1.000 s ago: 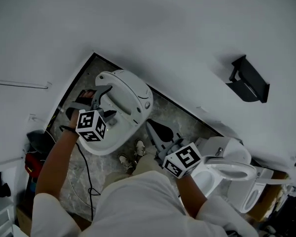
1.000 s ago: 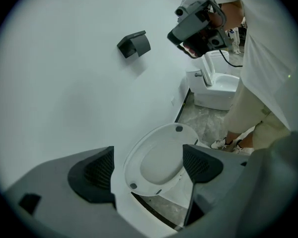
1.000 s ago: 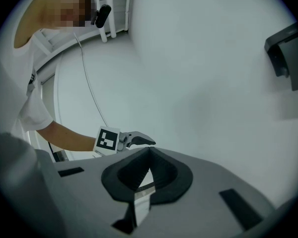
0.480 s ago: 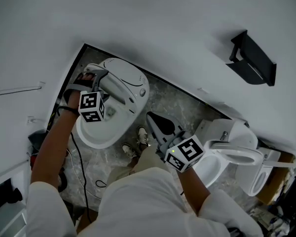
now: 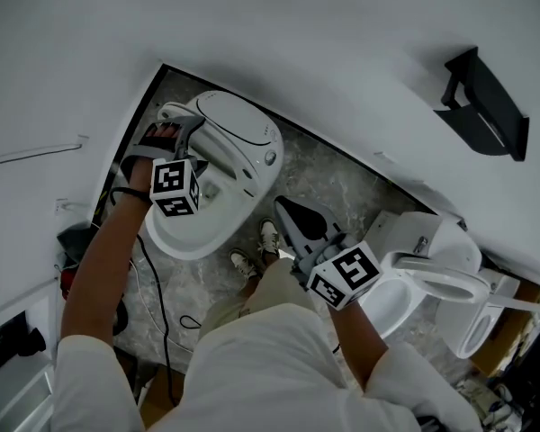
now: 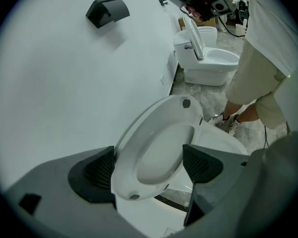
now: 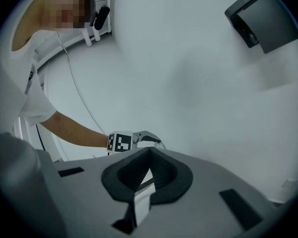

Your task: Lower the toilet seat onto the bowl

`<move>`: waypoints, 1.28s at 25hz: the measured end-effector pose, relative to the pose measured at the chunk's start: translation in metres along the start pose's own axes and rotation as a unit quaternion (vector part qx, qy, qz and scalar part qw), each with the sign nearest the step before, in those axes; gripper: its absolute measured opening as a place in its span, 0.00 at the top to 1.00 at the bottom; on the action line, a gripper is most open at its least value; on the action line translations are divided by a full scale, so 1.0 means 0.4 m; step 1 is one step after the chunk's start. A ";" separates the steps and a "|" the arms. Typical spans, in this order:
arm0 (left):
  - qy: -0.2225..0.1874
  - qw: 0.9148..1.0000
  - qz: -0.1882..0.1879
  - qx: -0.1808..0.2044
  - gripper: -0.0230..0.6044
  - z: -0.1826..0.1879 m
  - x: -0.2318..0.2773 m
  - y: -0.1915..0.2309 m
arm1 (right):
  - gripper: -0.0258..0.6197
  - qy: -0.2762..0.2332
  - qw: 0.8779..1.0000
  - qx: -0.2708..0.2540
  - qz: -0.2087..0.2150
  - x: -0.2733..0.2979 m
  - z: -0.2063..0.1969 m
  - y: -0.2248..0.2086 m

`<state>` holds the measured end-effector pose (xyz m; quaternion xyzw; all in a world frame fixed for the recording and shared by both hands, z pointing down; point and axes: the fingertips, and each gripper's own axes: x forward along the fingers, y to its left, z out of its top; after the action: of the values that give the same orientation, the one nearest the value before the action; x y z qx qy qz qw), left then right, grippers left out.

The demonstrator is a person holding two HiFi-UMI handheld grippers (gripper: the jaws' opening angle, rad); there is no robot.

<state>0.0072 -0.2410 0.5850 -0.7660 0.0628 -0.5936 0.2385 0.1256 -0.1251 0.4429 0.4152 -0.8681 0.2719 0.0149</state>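
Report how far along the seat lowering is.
Done: the left hand-held gripper is at the toilet seat, its jaws open on either side of it. In hand: the seat is tilted up off the bowl, underside toward the gripper. Left: laying it flat on the bowl. The right hand-held gripper is shut, empty, facing the wall.

White wall (image 5: 342,43) w/ blk holder (image 5: 486,106), grey marble floor (image 5: 333,183), 2nd toilet (image 5: 432,277) nearby.

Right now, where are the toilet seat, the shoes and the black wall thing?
toilet seat (image 6: 125,155), left gripper view, its white rim.
shoes (image 5: 268,236), head view, one shoe's top.
black wall holder (image 5: 486,104), head view, its middle.
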 end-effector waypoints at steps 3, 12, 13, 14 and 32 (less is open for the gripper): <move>0.008 1.000 0.000 0.003 0.30 -0.006 -0.006 -0.001 | 0.96 -0.001 1.000 0.006 0.007 0.014 -0.018 -0.005; 0.023 0.999 0.019 -0.014 0.30 -0.030 -0.044 -0.046 | 0.96 0.008 1.000 0.005 0.025 0.015 -0.046 0.014; 0.026 0.999 0.018 -0.016 0.30 -0.033 -0.049 -0.052 | 0.96 0.010 1.000 0.002 0.026 0.015 -0.046 0.015; 0.029 0.999 0.018 -0.017 0.30 -0.036 -0.055 -0.056 | 0.96 0.011 1.000 -0.003 0.027 0.016 -0.043 0.018; 0.069 0.993 0.062 -0.074 0.73 -0.158 -0.185 -0.192 | 0.96 0.027 0.996 -0.035 0.071 0.056 -0.027 0.138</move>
<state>-0.0877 -0.1639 0.5650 -0.7336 0.1705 -0.6226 0.2126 0.0683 -0.1077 0.4324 0.3440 -0.9037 0.2527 0.0333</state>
